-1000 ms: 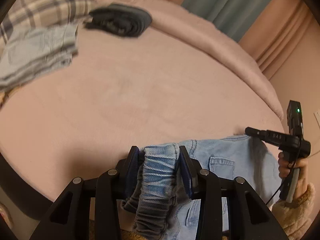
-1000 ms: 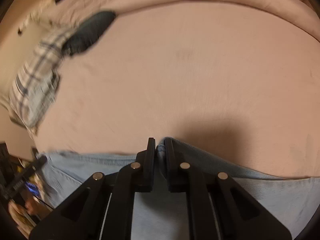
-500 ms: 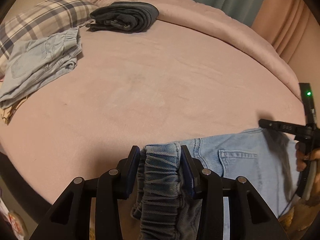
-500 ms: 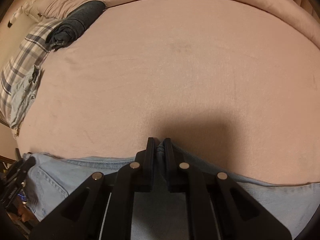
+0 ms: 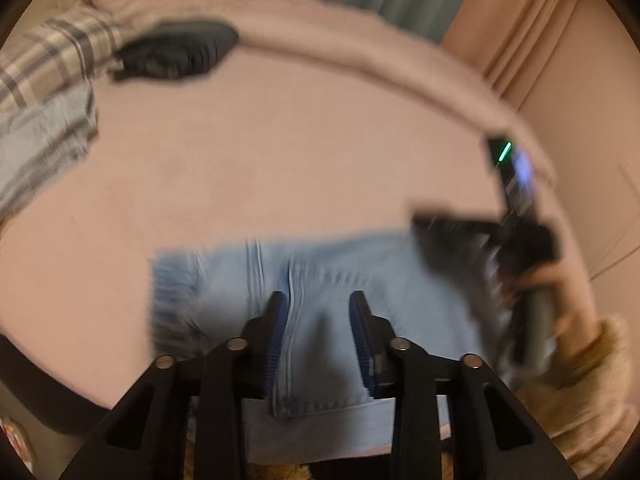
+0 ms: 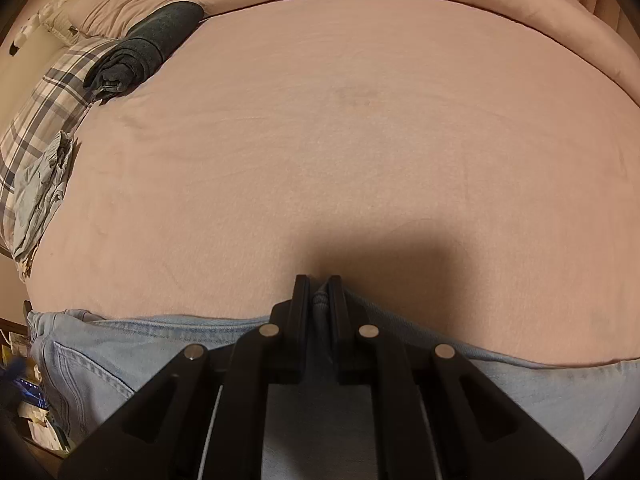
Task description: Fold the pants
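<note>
While the light-blue pants (image 5: 320, 276) lie across the near edge of the pink bed (image 6: 360, 140), the right gripper (image 6: 319, 294) stands clamped on their upper hem. Left gripper (image 5: 318, 312) hovers over the denim, jaws closing, nothing pinched between them. Folded dark garment (image 6: 156, 40) rests well apart.

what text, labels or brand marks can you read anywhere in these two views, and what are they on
None can be read.
Right tool, seen from the left wrist view: any marking on its black body is lost to motion blur; only a green light shows.
Light blue jeans: no readable tag or patch.
Papers at the lower left edge of the right wrist view: print too small to read.
</note>
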### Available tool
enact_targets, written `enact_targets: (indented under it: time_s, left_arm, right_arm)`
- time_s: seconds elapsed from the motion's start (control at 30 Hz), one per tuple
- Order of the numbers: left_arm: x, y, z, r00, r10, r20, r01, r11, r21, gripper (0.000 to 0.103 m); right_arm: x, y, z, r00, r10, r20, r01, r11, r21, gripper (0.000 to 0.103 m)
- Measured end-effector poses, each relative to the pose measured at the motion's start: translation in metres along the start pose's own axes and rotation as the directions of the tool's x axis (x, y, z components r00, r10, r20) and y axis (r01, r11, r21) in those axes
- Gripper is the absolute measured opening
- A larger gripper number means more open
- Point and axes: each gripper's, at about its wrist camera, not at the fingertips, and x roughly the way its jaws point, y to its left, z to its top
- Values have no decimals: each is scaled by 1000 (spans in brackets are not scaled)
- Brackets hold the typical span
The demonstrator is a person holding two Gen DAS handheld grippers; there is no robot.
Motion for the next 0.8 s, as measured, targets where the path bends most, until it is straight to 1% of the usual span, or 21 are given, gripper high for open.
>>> enact_targets:
  time_s: [0.03,0.07,0.1,0.17,0.2,0.37,0.43,0.5,0.6,0.8]
  left_arm:
    - [12,3,-5,999,40,-27,-40,999,3,31]
    - [19,6,-9,997,63,-41,-63,998,4,20]
    - [26,12,-14,996,74,-53,-75,997,-6,13]
    - [24,18,-19,998,46,-37,-47,998,-30,13]
    - [23,20,-20,998,43,-41,-44,998,-40,13]
    - [17,13,-35,995,92,-29,-92,996,-16,12]
    - [14,14,-39,995,97,-28,-97,995,-21,12]
    - [9,18,-45,996,86,-33,-88,995,-45,12]
    - [7,22,-51,996,80,-36,-81,995,-55,12]
    - [-3,16,-59,993,112,-25,-113,993,-42,12]
  right_arm:
    - [1,1,0,1000,1,1,-1,1000,2,9]
    - [1,1,0,1000,1,3,-1,1000,4,9]
    - [0,-1,0,1000,1,4,-1,1000,2,9]
    - [1,-1,0,1000,-2,7,2,1000,-2,9]
    - [1,-1,0,1000,-4,9,4,1000,-4,9]
    - [1,-2,-1,1000,-16,25,16,1000,0,9]
    - [0,0,-1,999,-28,32,29,1000,-11,9]
    - [0,2,-1,998,-44,39,45,999,-22,9]
    - [1,4,0,995,-80,57,82,996,-38,7]
    - [0,15,0,984,-152,93,160,984,-82,9]
